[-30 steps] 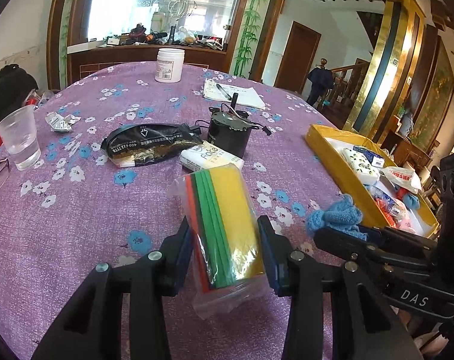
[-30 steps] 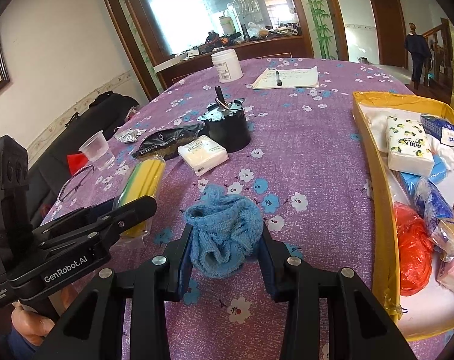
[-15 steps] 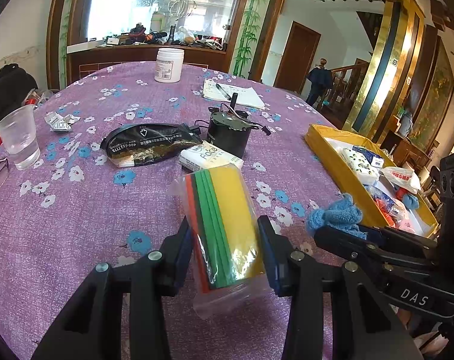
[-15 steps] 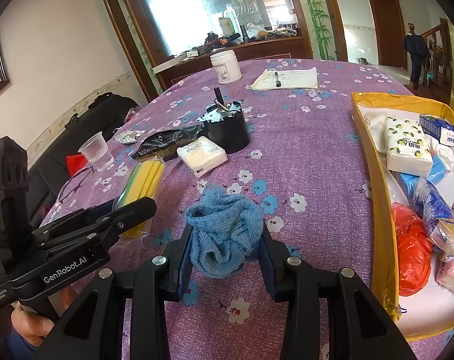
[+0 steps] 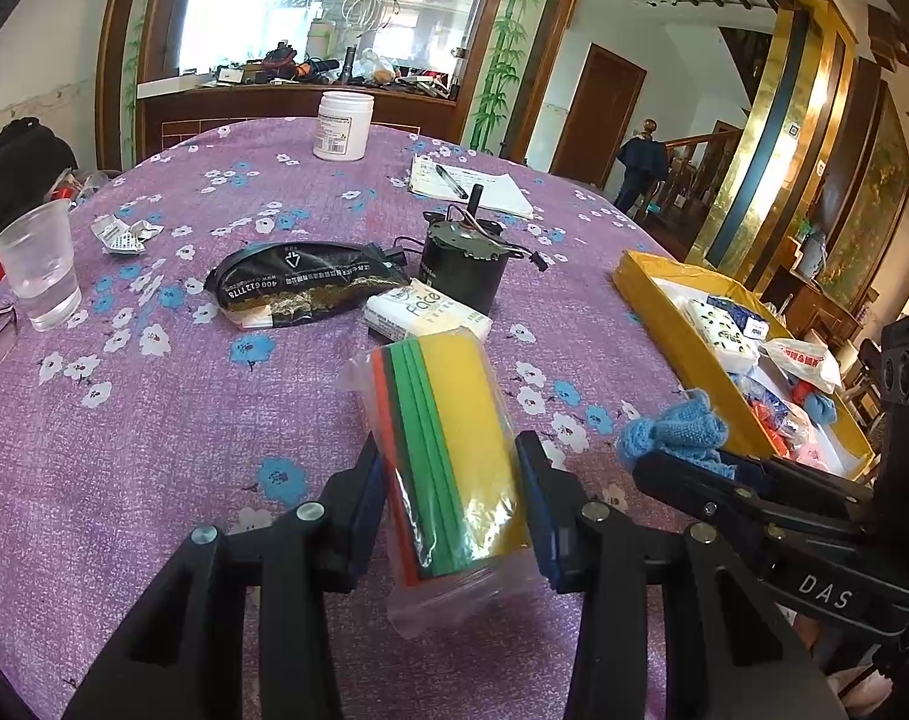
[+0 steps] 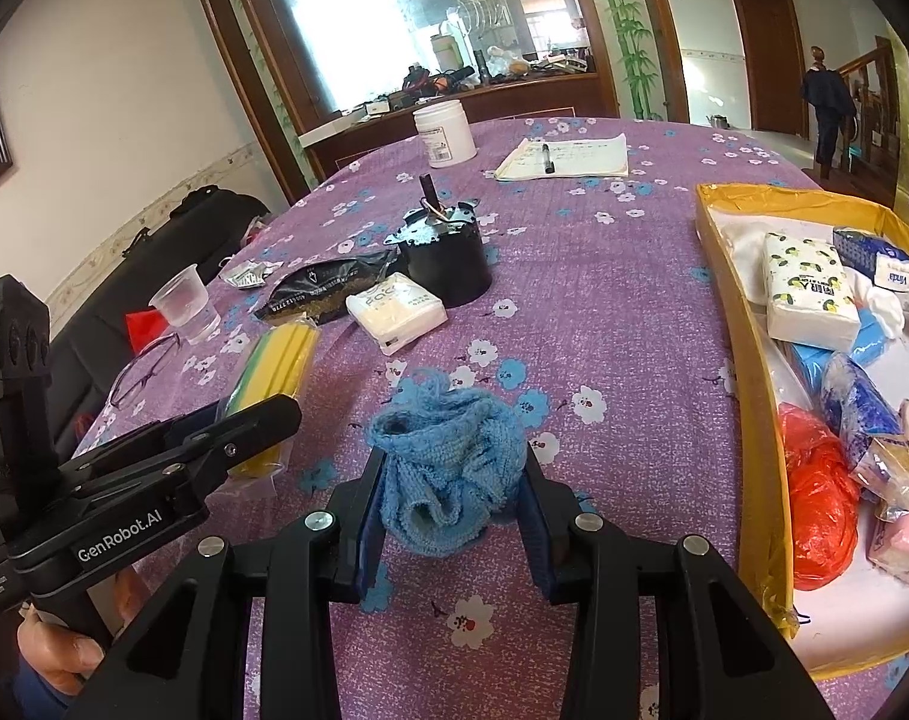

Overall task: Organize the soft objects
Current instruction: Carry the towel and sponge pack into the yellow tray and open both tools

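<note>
Sponge pack (image 5: 448,444) sits clamped between your left gripper's (image 5: 451,495) jaws, just above the tabletop (image 5: 154,450); your right gripper's (image 6: 451,501) jaws squeeze the blue cloth (image 6: 448,468) beside the yellow tray (image 6: 754,372).

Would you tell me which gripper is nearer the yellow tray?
Right. The right gripper, holding the blue cloth, sits beside the yellow tray; the left gripper is farther away.

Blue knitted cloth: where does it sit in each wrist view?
Left wrist: blue knitted cloth at right, held in the right tongs, beside the yellow tray.
Right wrist: bottom centre, between the tongs' fingers.
Shared landmark: black motor.
</note>
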A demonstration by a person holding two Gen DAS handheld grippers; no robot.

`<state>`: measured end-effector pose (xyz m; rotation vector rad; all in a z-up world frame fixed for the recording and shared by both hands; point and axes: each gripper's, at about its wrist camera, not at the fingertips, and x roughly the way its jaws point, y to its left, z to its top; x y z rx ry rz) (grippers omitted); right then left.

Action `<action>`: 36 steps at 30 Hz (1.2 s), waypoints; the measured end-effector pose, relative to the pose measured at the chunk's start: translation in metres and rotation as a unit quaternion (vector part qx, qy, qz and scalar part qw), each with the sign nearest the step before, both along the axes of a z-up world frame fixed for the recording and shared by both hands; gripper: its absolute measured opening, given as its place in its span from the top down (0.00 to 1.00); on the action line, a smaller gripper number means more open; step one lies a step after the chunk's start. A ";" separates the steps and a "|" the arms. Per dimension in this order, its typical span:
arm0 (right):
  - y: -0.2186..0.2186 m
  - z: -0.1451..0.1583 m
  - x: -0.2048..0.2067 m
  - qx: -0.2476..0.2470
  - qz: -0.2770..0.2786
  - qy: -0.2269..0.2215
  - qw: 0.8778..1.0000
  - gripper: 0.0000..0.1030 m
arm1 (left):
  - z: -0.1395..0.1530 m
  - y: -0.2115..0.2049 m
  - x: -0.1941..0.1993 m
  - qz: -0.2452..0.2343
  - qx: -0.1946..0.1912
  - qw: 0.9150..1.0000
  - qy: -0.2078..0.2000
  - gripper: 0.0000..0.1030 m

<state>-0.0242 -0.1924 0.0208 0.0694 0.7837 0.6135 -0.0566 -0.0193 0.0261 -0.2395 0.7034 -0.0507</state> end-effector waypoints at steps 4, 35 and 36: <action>0.000 0.002 -0.003 0.003 0.004 -0.009 1.000 0.59 | 0.000 0.000 0.000 -0.001 -0.002 1.000 0.001 0.60; -0.268 0.068 0.039 0.042 -0.295 -0.060 0.953 0.58 | 0.052 -0.135 0.053 -0.163 -0.060 0.985 0.017 0.60; -0.272 0.066 0.043 0.033 -0.299 -0.056 0.952 0.58 | 0.051 -0.145 0.058 -0.170 -0.060 0.983 0.022 0.60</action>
